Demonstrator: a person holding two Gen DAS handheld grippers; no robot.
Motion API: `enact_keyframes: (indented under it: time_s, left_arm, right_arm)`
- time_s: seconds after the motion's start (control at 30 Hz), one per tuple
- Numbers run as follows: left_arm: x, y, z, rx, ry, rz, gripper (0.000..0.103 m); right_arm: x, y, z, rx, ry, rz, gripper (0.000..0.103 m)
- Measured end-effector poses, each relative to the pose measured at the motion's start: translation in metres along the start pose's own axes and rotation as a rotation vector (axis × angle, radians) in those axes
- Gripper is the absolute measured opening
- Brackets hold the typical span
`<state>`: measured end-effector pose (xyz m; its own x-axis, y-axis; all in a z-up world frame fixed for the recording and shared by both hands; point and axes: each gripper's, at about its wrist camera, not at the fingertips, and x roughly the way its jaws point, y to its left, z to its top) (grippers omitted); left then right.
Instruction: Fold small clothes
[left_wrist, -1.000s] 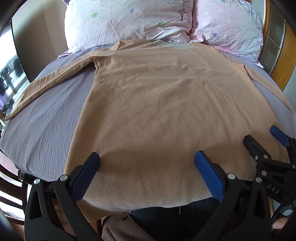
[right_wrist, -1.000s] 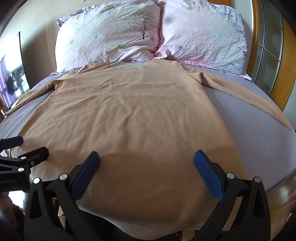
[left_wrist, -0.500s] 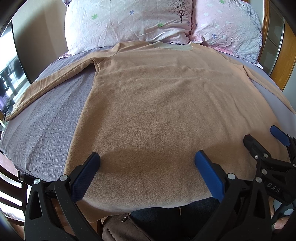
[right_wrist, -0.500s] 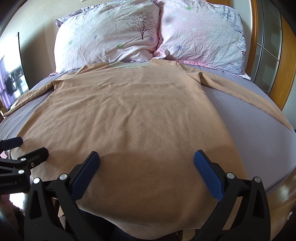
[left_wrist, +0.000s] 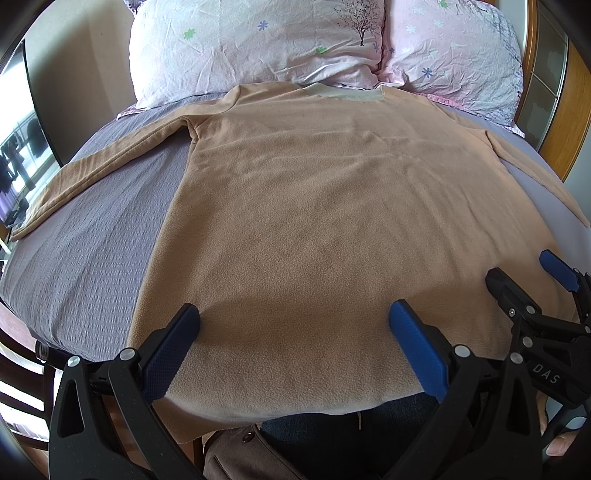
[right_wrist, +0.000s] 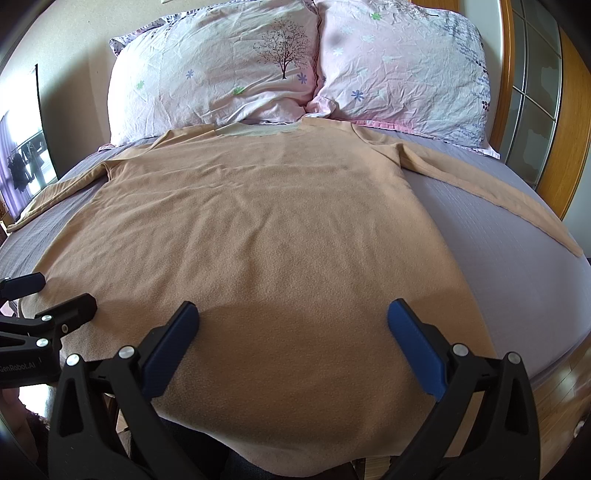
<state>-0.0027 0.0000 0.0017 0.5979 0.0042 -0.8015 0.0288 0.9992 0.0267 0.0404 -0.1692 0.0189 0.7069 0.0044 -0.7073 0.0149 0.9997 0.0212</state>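
nearest: left gripper (left_wrist: 293, 341) and right gripper (right_wrist: 291, 338), both with jaws spread wide and nothing between the blue pads, hovering side by side above the hem. probably poised that way so each can drop onto a bottom corner at once.

just beyond: tan long-sleeved shirt (left_wrist: 332, 206), spread flat, hem draped a little over the near edge of the bed (left_wrist: 81, 258), likely pulled close to keep the corners within reach. no fold yet made, by the look of it.

further out: sleeves laid straight to each side on the grey cover, apparently smoothed open so the first fold can run clean.

farthest: pale collar against two pink flowered pillows (right_wrist: 295, 62), wooden headboard (right_wrist: 565, 122) on the right.
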Motion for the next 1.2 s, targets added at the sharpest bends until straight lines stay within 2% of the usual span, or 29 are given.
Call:
enact_keyframes:
  time_s: [0.33, 0.43, 0.5, 0.53, 0.6, 0.63, 0.67, 0.7, 0.73, 0.77, 0.83, 0.97, 1.1, 1.13, 1.17, 1.2]
  left_arm:
    - [-0.001, -0.001, 0.001, 0.003, 0.004, 0.0, 0.102]
    - [-0.001, -0.002, -0.001, 0.011, -0.019, -0.002, 0.102]
    - [-0.001, -0.001, -0.002, 0.02, -0.045, -0.011, 0.102]
    - [-0.001, 0.0, -0.001, 0.027, -0.056, -0.021, 0.102]
    - [0.001, 0.003, 0.003, 0.024, -0.07, -0.05, 0.102]
    - [0.001, 0.007, 0.006, 0.013, -0.084, -0.077, 0.102]
    - [0.001, 0.014, 0.011, -0.014, -0.107, -0.135, 0.102]
    - [0.001, 0.021, 0.015, -0.042, -0.127, -0.194, 0.102]
    - [0.0, 0.027, 0.019, -0.063, -0.145, -0.235, 0.102]
    - [-0.001, 0.035, 0.024, -0.092, -0.179, -0.294, 0.102]
    - [-0.003, 0.046, 0.032, -0.123, -0.228, -0.345, 0.102]
    - [-0.001, 0.07, 0.05, -0.181, -0.288, -0.377, 0.102]
    - [0.006, 0.095, 0.06, -0.267, -0.302, -0.411, 0.102]
    - [0.008, 0.102, 0.061, -0.285, -0.304, -0.412, 0.102]
    - [0.009, 0.11, 0.063, -0.306, -0.309, -0.41, 0.102]
    - [0.01, 0.117, 0.063, -0.325, -0.316, -0.406, 0.102]
  right_arm:
    - [0.0, 0.0, -0.001, -0.008, -0.012, 0.006, 0.101]
    - [-0.001, -0.019, 0.0, -0.022, -0.054, 0.086, 0.101]
    - [-0.012, -0.059, 0.013, 0.101, -0.08, 0.153, 0.101]
    - [-0.018, -0.078, 0.022, 0.169, -0.105, 0.149, 0.101]
    - [-0.034, -0.149, 0.042, 0.38, -0.176, 0.094, 0.1]
    - [-0.039, -0.196, 0.05, 0.511, -0.21, 0.06, 0.09]
    - [-0.04, -0.225, 0.053, 0.587, -0.221, 0.041, 0.071]
    - [-0.037, -0.268, 0.055, 0.708, -0.206, -0.004, 0.062]
    - [-0.033, -0.293, 0.055, 0.782, -0.182, -0.037, 0.051]
    - [-0.025, -0.333, 0.052, 0.905, -0.138, -0.078, 0.05]
    - [-0.011, -0.384, 0.044, 1.068, -0.076, -0.127, 0.05]
    - [0.012, -0.425, 0.032, 1.23, -0.016, -0.13, 0.05]
    - [0.026, -0.435, 0.035, 1.267, -0.046, -0.15, 0.045]
    - [0.028, -0.438, 0.034, 1.278, -0.053, -0.155, 0.032]
    - [0.035, -0.446, 0.036, 1.294, -0.048, -0.153, 0.005]
    - [0.039, -0.452, 0.036, 1.303, -0.041, -0.154, 0.004]
